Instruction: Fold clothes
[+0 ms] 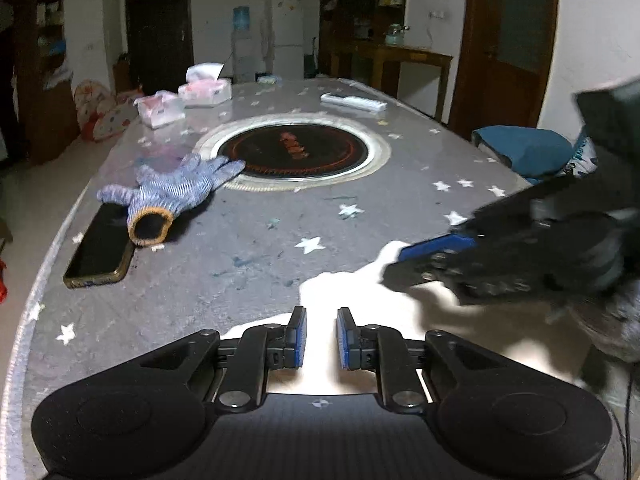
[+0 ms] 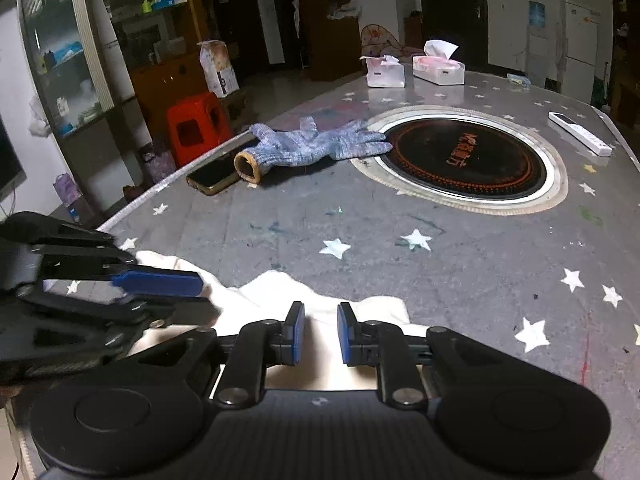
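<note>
Left gripper (image 1: 321,336) and right gripper (image 2: 320,334) hover part-open, holding nothing, over a crumpled white garment (image 2: 280,292); its long axis is unclear, on the star-patterned grey worktop (image 2: 460,264).

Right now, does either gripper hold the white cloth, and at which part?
Nothing is held. The left gripper and right gripper stand open above the white cloth's far edge, pads apart.
</note>
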Tool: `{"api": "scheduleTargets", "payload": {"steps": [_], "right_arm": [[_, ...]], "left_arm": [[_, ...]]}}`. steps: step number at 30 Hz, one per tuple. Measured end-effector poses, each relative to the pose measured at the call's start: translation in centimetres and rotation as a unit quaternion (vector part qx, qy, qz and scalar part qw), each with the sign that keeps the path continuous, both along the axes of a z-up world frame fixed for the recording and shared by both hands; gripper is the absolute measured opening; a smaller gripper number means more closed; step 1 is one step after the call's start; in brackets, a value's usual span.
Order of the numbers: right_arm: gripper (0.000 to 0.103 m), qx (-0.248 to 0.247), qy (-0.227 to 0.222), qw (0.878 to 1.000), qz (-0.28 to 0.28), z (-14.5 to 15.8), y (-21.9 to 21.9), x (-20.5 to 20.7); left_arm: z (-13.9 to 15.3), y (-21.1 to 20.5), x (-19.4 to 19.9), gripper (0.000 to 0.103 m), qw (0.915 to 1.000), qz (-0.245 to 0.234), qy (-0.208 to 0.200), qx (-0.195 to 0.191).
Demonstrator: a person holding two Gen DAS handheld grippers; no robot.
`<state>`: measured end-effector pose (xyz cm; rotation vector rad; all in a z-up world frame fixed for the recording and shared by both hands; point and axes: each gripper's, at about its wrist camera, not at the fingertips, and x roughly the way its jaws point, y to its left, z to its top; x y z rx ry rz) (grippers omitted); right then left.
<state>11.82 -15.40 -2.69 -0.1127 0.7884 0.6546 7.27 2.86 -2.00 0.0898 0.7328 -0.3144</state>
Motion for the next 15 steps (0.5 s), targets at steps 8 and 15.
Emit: {"api": "scheduleTargets", "payload": {"steps": [8, 15], "right_arm": [[0.016, -0.013, 0.005, 1.0, 0.0, -0.7, -0.6, -0.2], [0.016, -0.019, -0.004, 1.0, 0.0, -0.8, -0.2, -0.1]], "left_arm": [[-1.4, 0.7, 0.8, 0.012, 0.9982, 0.038, -0.007, 0.046], [0.4, -0.8, -0.3, 0.013, 0.9993, 0.008, -0.031, 0.018]]}}
